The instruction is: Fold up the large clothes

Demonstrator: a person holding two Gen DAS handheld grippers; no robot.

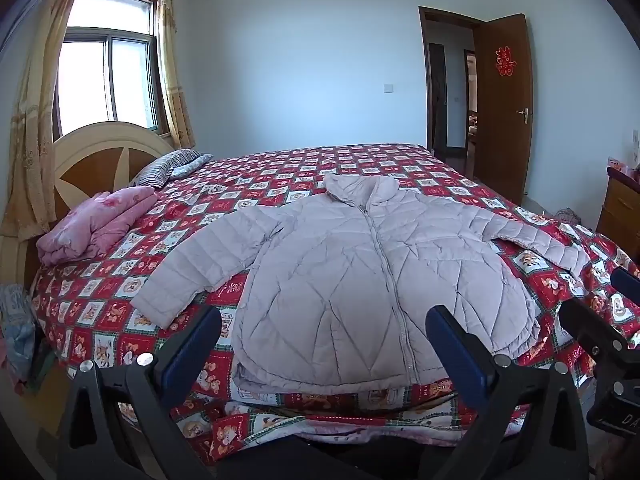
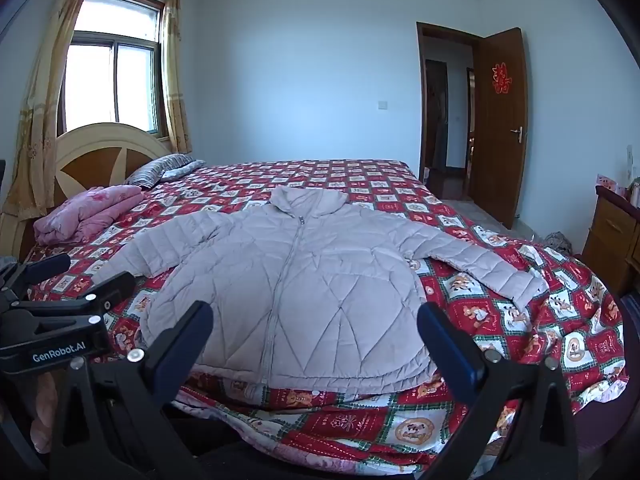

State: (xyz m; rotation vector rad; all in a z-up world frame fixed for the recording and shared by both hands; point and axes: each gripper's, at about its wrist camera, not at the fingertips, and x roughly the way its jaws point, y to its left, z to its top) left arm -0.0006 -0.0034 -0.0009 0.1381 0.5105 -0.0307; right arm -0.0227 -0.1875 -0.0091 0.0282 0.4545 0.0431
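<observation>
A pale lilac quilted puffer jacket (image 1: 360,272) lies flat and zipped on the bed, front up, collar away from me, both sleeves spread out; it also shows in the right wrist view (image 2: 304,280). My left gripper (image 1: 324,320) is open and empty, held just short of the jacket's hem. My right gripper (image 2: 316,316) is open and empty, also near the hem. The right gripper shows at the right edge of the left wrist view (image 1: 600,320). The left gripper shows at the left edge of the right wrist view (image 2: 80,276).
The bed has a red checked quilt (image 1: 280,176). A folded pink blanket (image 1: 96,220) and a striped pillow (image 1: 168,166) lie by the headboard at left. An open brown door (image 1: 502,108) and a wooden cabinet (image 1: 620,208) stand at right.
</observation>
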